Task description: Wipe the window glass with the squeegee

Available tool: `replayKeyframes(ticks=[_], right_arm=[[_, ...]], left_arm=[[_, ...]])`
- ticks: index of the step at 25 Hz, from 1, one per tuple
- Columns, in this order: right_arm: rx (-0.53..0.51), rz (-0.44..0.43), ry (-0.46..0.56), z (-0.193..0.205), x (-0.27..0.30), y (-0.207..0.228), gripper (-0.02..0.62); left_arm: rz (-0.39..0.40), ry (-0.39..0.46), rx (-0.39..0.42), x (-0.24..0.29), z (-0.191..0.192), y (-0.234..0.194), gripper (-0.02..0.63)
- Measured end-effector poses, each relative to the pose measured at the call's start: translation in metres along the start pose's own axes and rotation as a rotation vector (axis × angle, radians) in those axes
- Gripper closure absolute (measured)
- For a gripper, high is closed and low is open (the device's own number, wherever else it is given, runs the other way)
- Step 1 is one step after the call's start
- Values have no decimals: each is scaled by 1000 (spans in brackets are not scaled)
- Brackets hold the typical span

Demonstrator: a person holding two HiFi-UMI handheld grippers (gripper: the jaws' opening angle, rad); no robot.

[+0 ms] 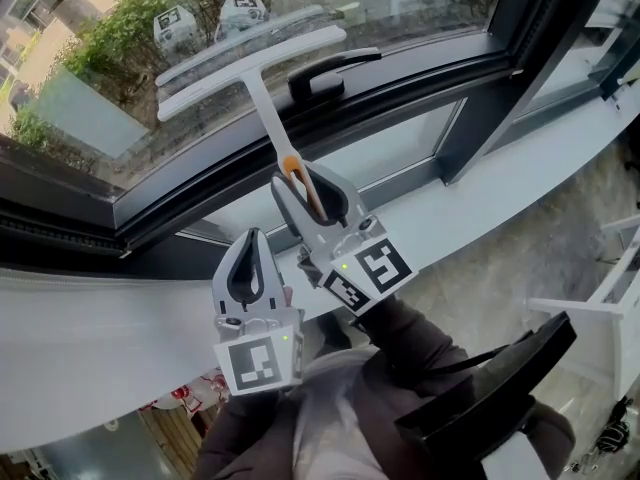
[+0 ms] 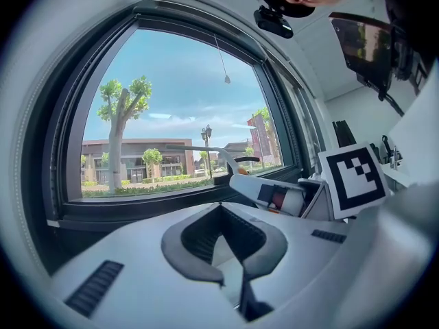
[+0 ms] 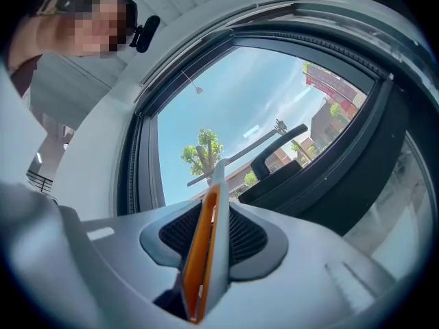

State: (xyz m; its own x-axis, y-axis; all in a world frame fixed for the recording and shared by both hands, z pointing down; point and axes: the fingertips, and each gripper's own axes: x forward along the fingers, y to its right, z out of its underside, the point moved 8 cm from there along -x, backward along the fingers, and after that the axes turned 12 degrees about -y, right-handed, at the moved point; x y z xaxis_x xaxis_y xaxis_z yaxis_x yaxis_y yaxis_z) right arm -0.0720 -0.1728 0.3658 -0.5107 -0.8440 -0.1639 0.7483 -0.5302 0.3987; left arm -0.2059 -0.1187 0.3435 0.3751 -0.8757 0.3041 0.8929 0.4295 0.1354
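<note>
My right gripper [image 1: 305, 183] is clamped on the squeegee [image 1: 262, 103] by its handle. The handle points away from me toward the glass [image 1: 120, 88]. The blade runs crosswise low on the pane, beside the window handle [image 1: 325, 73]. My left gripper [image 1: 251, 240] is closed and empty.

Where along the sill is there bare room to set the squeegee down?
The white sill is bare left of the left tongs, and again right of the dark mullion. It is crowded in the middle, where the right tongs hold the squeegee by the window handle.
</note>
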Motion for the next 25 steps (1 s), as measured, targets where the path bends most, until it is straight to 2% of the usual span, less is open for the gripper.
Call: replayKeyframes(ticks=[19,25], right_arm=[[84,-47,-61,6,-8,6,489],[92,-66,-86,6,-10,7,494]], left_arm=[[6,-8,-5,13,-4,11,604],[-15,-2,-11,9,-6,18,604]])
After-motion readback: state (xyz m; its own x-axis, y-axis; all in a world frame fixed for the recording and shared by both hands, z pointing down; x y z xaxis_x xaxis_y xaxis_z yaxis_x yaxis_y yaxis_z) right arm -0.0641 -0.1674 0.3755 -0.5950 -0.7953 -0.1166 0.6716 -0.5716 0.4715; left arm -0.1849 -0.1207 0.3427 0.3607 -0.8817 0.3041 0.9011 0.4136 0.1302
